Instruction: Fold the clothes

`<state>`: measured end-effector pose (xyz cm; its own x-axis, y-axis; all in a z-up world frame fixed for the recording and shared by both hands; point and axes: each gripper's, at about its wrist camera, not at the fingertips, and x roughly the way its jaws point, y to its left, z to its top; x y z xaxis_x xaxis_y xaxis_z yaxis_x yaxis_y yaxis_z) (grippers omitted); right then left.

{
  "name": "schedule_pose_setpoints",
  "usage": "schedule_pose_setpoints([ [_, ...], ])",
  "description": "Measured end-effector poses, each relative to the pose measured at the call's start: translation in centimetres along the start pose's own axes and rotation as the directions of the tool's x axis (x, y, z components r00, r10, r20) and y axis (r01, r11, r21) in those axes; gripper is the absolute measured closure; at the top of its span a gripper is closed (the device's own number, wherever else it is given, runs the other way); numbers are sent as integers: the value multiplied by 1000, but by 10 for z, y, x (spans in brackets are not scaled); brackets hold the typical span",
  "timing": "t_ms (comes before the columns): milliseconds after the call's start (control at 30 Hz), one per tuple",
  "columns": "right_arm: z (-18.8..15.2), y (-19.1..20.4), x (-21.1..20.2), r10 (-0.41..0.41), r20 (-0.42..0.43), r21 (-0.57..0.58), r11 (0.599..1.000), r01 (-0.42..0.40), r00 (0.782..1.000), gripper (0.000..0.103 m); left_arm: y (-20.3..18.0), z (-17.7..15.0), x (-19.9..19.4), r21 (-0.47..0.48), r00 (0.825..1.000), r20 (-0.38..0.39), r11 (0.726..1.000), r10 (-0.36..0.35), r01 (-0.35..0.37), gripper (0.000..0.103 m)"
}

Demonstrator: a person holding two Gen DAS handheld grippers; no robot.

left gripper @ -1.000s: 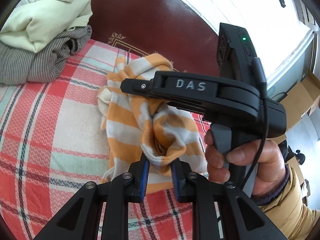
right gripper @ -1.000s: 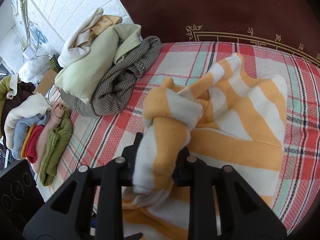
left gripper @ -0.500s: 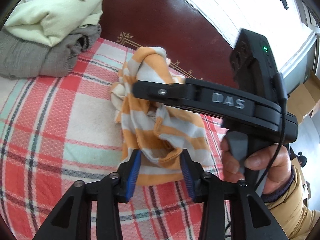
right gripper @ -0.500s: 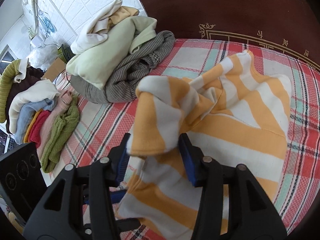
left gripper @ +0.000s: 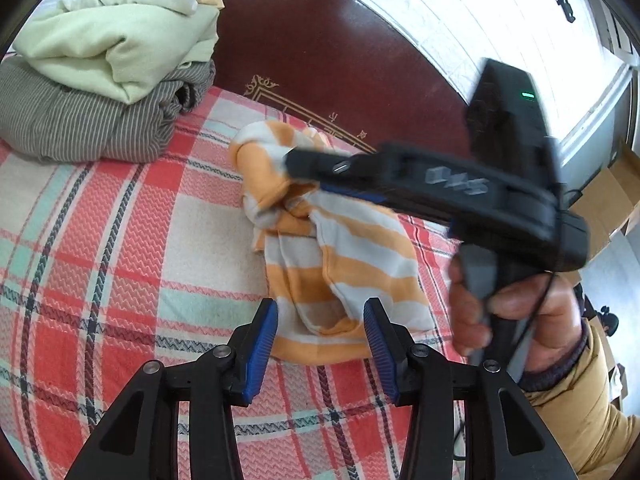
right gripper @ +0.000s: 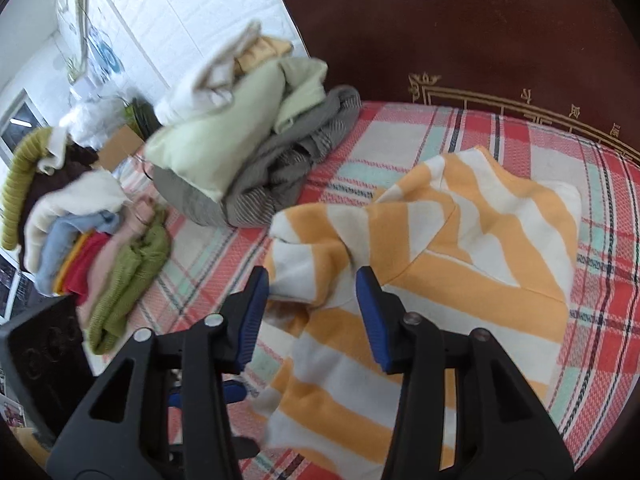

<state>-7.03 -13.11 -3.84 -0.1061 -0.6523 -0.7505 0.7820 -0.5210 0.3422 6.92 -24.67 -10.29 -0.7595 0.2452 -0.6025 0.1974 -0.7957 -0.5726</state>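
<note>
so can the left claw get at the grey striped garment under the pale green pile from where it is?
Probably yes. The left claw is opening, the orange-striped top loose between its pads. The grey striped garment lies off to the side across bare plaid bedspread, but the pale green pile weighs it down.

Red plaid bedcover (left gripper: 120, 248) spread below dark wooden headboard (left gripper: 320, 60) with gold trim; white brick wall (right gripper: 180, 12) behind; cardboard box (left gripper: 612, 204) on floor at right edge of left wrist view
</note>
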Motion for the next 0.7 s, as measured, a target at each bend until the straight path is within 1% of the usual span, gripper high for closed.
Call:
schedule_pose_setpoints([
  [33,-1,-1,5,-6,-12,-1,1000,6,1000,54,1,0,0,-3,1000,-1,1000,3,-3,55],
  [100,-5,-4,15,-15,-33,-3,1000,15,999,54,3,-1,-2,-11,1000,0,1000,13,-13,46],
  [133,-5,-5,14,-7,-31,-4,1000,7,999,54,4,-2,-3,-18,1000,1,1000,15,-15,44],
  [200,-7,-8,7,18,-22,0,1000,-18,1000,54,8,-1,-3,-36,1000,-3,999,12,-12,34],
  [233,-7,-10,1,34,-16,8,999,-34,999,51,11,-1,-3,-49,1000,-7,999,1,-1,32],
  [267,-7,-12,-4,49,-11,15,999,-49,999,44,13,-2,-3,-65,1000,-13,998,-22,22,31],
  [333,-12,-18,-24,80,37,23,996,-80,996,37,20,-1,1,-108,996,-23,990,-90,87,30],
  [367,-16,-23,-33,101,59,31,994,-103,993,36,22,-1,3,-122,994,-33,988,-103,98,29],
  [400,-20,-29,-43,121,78,43,991,-124,990,36,24,-2,6,-132,993,-42,986,-108,101,28],
  [500,-31,-50,-70,133,123,78,987,-143,983,33,22,-4,13,-120,994,-71,990,-85,76,26],
  [567,-39,-66,-86,123,147,105,985,-139,981,25,18,-6,18,-112,993,-91,991,-78,68,26],
  [700,-55,-104,-108,103,184,187,973,-138,977,24,12,-12,30,-124,987,-132,990,-90,74,25],
])
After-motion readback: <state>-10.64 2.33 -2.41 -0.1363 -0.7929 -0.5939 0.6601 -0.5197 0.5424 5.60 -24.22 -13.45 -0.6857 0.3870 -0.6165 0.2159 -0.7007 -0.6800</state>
